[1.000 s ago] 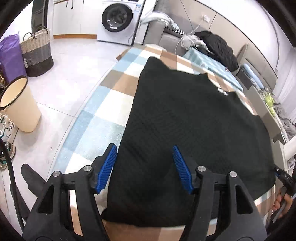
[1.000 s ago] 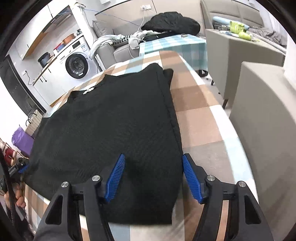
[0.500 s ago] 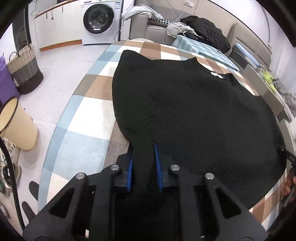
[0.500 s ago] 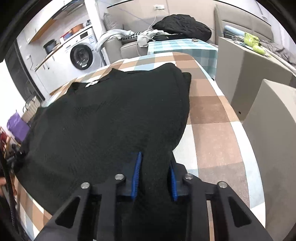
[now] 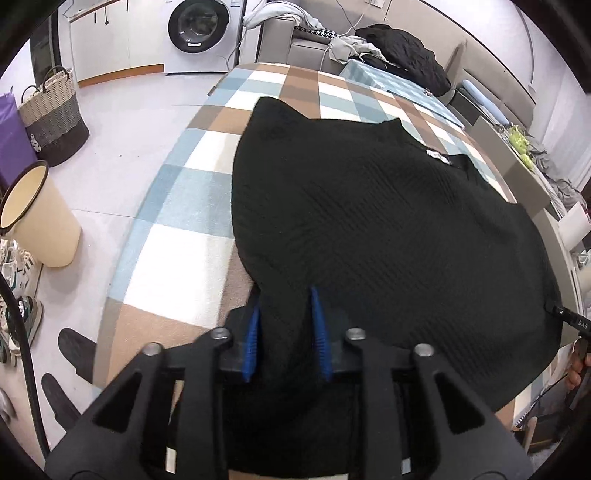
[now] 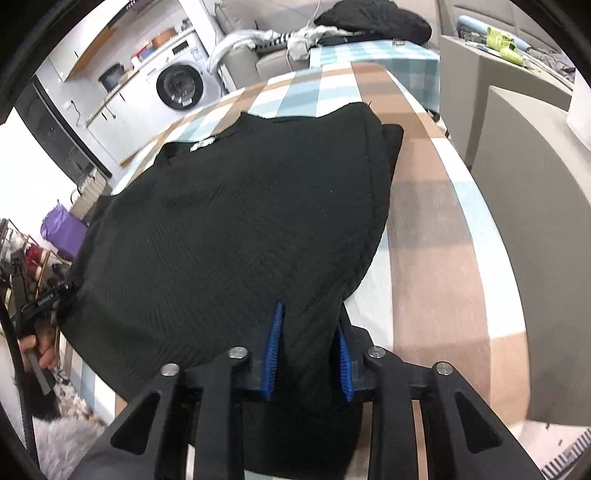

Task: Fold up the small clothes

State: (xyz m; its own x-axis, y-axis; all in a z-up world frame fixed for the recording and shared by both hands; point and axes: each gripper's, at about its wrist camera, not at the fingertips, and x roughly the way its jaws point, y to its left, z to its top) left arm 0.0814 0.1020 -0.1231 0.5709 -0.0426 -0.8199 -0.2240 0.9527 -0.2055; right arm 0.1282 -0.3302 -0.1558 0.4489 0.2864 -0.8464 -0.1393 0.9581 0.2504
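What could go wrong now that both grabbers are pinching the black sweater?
1. Each hand-held gripper, left and right, pinches only a small bunch of the black sweater's near hem, so it might slip out.
2. The folded-under sleeve could flop loose when lifted.

This is a home, an open living space with a laundry corner. A white front-loading washing machine (image 5: 197, 35) stands against the far wall beside white cabinets, with a woven two-tone laundry basket (image 5: 55, 114) and a cream plastic bin (image 5: 40, 221) on the pale tiled floor (image 5: 122, 122). A grey sofa (image 5: 306, 51) piled with loose clothes sits behind the desk covered in a blue, brown and white checked cloth (image 5: 184, 229), and sneakers (image 5: 20, 288) lie by the bin.
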